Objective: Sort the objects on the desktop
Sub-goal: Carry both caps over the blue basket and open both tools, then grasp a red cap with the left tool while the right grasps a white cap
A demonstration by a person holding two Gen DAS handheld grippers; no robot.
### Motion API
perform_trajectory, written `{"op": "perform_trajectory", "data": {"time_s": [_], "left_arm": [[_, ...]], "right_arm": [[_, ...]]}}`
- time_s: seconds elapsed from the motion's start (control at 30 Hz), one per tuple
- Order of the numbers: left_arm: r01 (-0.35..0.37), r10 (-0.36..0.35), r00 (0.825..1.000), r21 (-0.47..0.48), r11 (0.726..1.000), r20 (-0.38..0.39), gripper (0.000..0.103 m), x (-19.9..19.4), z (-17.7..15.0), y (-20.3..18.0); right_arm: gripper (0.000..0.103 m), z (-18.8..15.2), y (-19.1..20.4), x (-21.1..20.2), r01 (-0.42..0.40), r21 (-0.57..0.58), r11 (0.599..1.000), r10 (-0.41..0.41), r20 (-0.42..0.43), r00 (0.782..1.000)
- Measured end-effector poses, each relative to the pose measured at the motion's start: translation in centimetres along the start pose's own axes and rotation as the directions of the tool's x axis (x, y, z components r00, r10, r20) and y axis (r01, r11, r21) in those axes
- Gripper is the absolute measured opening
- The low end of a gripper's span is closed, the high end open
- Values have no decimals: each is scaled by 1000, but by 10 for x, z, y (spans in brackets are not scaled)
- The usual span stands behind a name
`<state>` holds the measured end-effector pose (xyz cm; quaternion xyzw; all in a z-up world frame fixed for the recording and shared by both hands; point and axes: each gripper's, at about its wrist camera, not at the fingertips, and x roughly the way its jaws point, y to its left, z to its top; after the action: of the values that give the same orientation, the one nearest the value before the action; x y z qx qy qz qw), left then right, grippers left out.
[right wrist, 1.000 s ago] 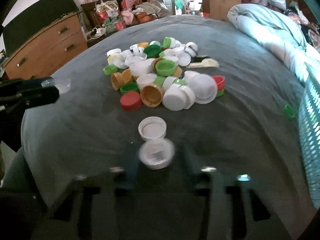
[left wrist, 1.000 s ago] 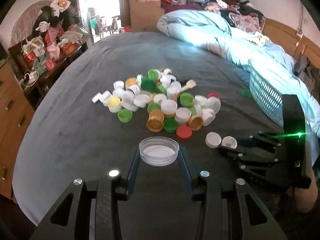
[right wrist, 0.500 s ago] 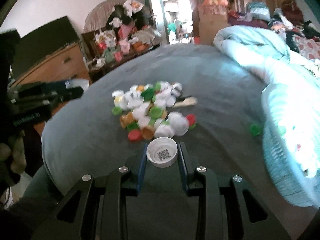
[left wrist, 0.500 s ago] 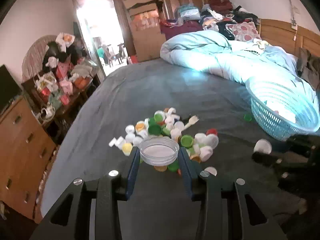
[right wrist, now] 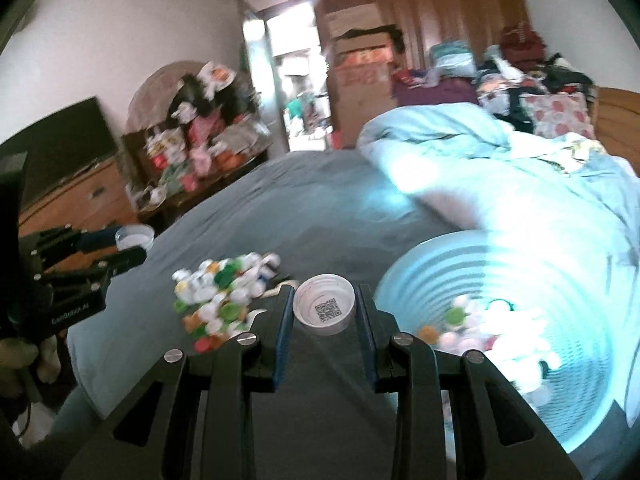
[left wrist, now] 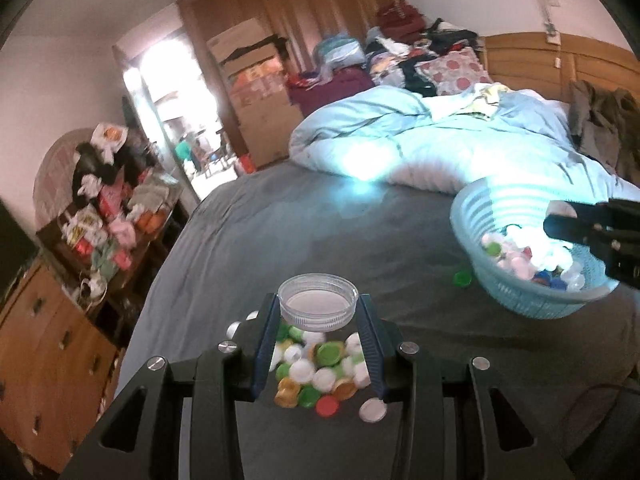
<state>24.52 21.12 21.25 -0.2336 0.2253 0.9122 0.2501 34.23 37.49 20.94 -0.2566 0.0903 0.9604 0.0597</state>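
Observation:
My left gripper (left wrist: 318, 312) is shut on a clear plastic lid (left wrist: 318, 306) and holds it high above a pile of coloured bottle caps (left wrist: 316, 368) on the grey bed cover. My right gripper (right wrist: 324, 312) is shut on a white cap with a QR code inside (right wrist: 324, 309), raised beside the light-blue basket (right wrist: 420, 276). The basket (left wrist: 532, 304) holds several caps. The cap pile also shows in the right wrist view (right wrist: 224, 292), and so does the left gripper with its lid (right wrist: 134, 237). The right gripper shows over the basket in the left wrist view (left wrist: 560, 224).
A loose green cap (left wrist: 463, 279) lies on the cover left of the basket. A pale-blue duvet (left wrist: 420, 148) is heaped behind. A wooden dresser (left wrist: 48, 364) and a cluttered shelf (left wrist: 104, 216) stand off the bed's left side.
Both grippers have lifted their caps off the bed. The right gripper closed on the white cap and carried it right to the basket. The left rose well above the pile.

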Motion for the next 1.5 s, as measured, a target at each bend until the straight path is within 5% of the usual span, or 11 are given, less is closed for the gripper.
{"op": "perform_trajectory", "data": {"time_s": [0.43,0.6,0.9,0.93,0.97,1.03,1.07,1.3,1.5], "left_arm": [[129,-131,991,109,986,9,42,14,59,-87],[268,-262,962,84,960,-82,42,42,89,-118],[381,-362,917,102,919,-167,43,77,110,-169],[417,-393,900,111,902,-191,46,80,110,-174],[419,-394,900,117,900,-189,54,79,110,-175],[382,-368,921,103,919,-129,99,71,114,-169],[363,-356,931,90,927,-87,103,64,116,-163],[367,-366,930,10,930,-20,103,46,101,-103],[280,-294,955,-194,940,-45,103,56,-5,18]], "right_arm": [[26,0,-77,-33,103,119,988,-107,23,994],[26,-2,-101,-38,132,159,978,-135,6,991],[27,2,-118,-35,173,168,971,-170,-34,985],[31,4,-117,-33,197,160,967,-192,-48,980],[49,3,-116,-36,212,157,965,-209,-35,977],[70,7,-111,-51,222,152,963,-231,39,972],[70,9,-111,-54,219,150,964,-229,50,972],[70,12,-98,-63,147,189,971,-162,64,985],[70,-51,-49,-38,23,130,991,-21,-22,1000]]}}
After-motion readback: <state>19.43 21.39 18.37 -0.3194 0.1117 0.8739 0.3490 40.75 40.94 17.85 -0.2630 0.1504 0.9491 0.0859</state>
